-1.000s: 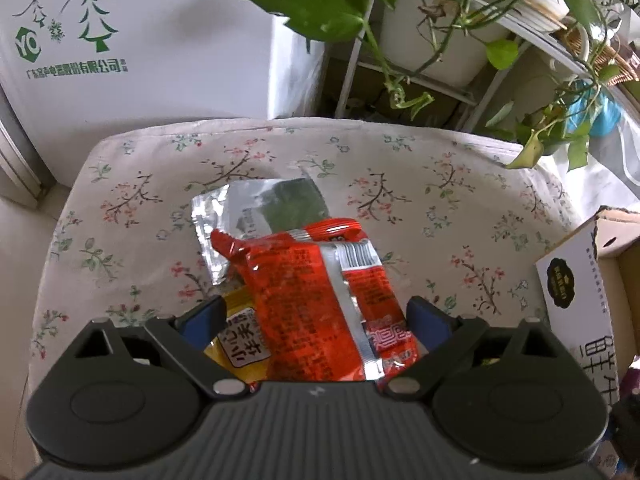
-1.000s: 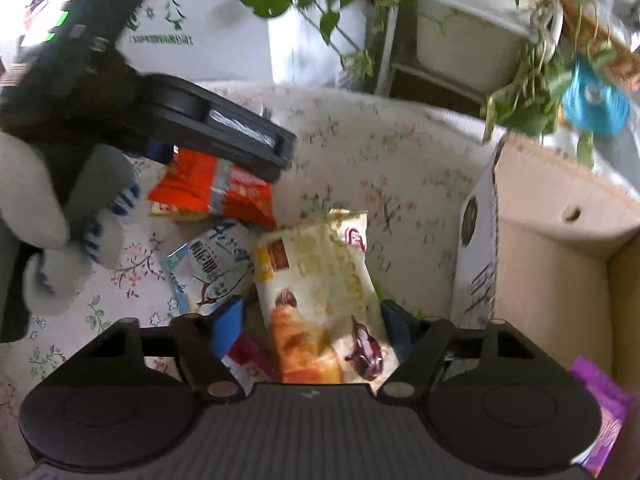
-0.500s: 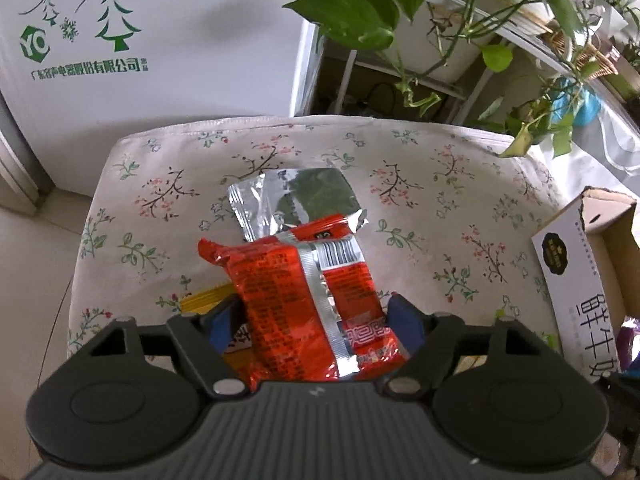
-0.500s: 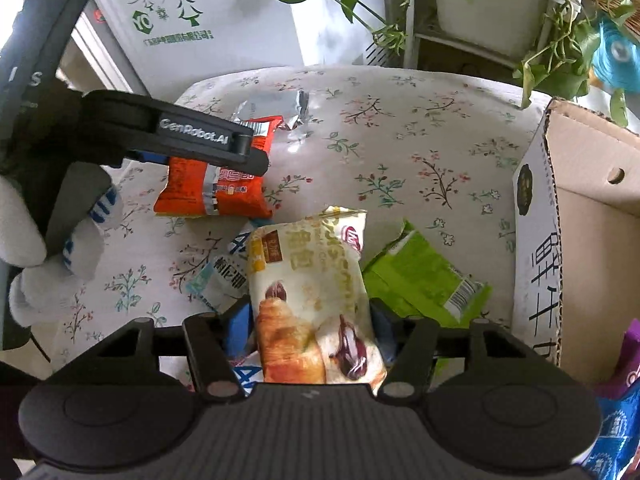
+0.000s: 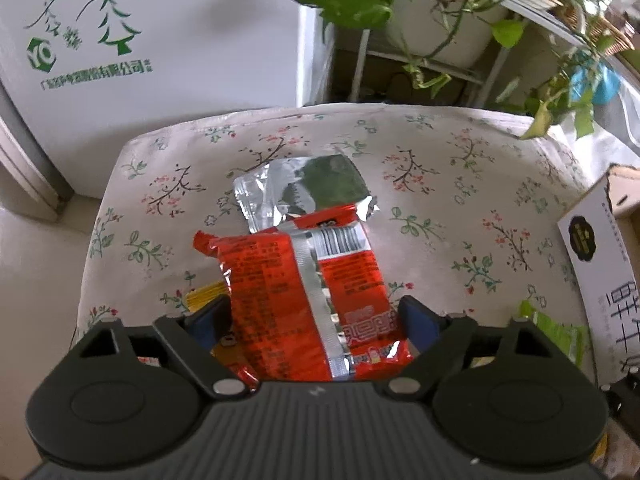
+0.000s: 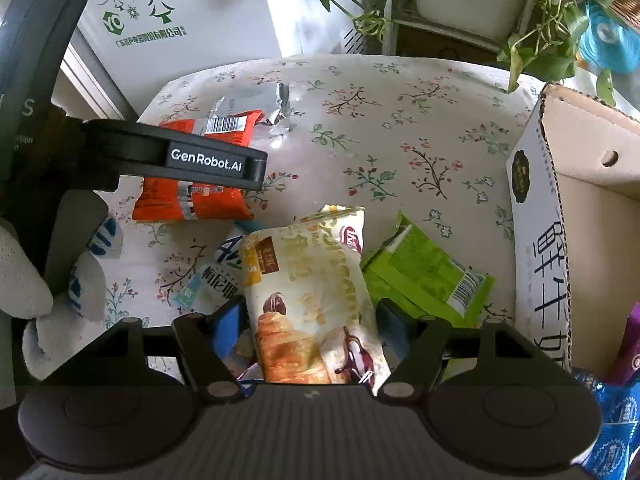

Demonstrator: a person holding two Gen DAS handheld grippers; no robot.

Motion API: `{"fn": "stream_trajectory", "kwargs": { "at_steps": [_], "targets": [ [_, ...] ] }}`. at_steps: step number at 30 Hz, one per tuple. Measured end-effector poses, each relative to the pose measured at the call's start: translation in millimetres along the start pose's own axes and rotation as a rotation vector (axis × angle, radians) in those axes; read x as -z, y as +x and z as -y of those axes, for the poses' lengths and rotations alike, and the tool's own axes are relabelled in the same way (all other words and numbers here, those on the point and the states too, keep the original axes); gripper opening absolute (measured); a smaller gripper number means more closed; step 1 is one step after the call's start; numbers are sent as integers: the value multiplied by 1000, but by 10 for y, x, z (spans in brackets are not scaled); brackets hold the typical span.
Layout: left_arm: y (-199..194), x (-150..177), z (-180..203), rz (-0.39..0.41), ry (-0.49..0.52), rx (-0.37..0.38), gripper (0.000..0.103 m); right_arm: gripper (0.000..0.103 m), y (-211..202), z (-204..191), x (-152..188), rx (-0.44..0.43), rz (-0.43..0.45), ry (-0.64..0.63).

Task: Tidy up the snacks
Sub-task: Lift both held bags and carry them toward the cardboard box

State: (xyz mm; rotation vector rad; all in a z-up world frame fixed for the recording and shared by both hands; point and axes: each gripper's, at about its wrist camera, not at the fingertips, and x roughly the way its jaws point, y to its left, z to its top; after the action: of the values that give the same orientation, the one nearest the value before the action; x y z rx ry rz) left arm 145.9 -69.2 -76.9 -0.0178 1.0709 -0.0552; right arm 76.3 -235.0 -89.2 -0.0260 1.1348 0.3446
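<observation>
Both packets now hang above the table, whereas one second ago they lay lower among the other snacks. Between the blue pads of the left gripper [image 5: 314,322] sits the red snack packet [image 5: 308,300]; the jaws have just opened a little after closing, yet the packet stays between them and looks held, lifted over the flowered tablecloth [image 5: 460,184]. Half a second ago this packet was tilted more to the left. Behind it a silver foil packet [image 5: 304,190] lies flat on the cloth, and a yellow packet [image 5: 204,294] shows at the left pad.

The right gripper [image 6: 308,320] has the croissant packet [image 6: 308,300] between its pads; these jaws also have just widened a little after narrowing, with the packet held between them. Just beside it on the right lies a green packet [image 6: 420,276], uncovered since one second ago, and on the left a white-blue packet [image 6: 212,276]. A cardboard box [image 6: 588,240] stands at the right edge of the table, with a purple packet [image 6: 632,344] inside. A gloved hand [image 6: 52,280] carries the left gripper at far left
</observation>
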Motion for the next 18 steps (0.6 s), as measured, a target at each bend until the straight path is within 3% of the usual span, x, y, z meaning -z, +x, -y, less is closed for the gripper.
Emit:
{"fn": "stream_trajectory", "kwargs": {
  "at_steps": [2,5,18],
  "targets": [
    [-24,11,-2,5,3,6,78,68,0,-1,7,2,-4,2],
    [-60,20,-55,5,-26,23,75,64,-27,-5,12,-5,5,2],
    [-355,39,-240,41,-82,57,75,63,-290,41,-75,-33,106,72]
  ]
}}
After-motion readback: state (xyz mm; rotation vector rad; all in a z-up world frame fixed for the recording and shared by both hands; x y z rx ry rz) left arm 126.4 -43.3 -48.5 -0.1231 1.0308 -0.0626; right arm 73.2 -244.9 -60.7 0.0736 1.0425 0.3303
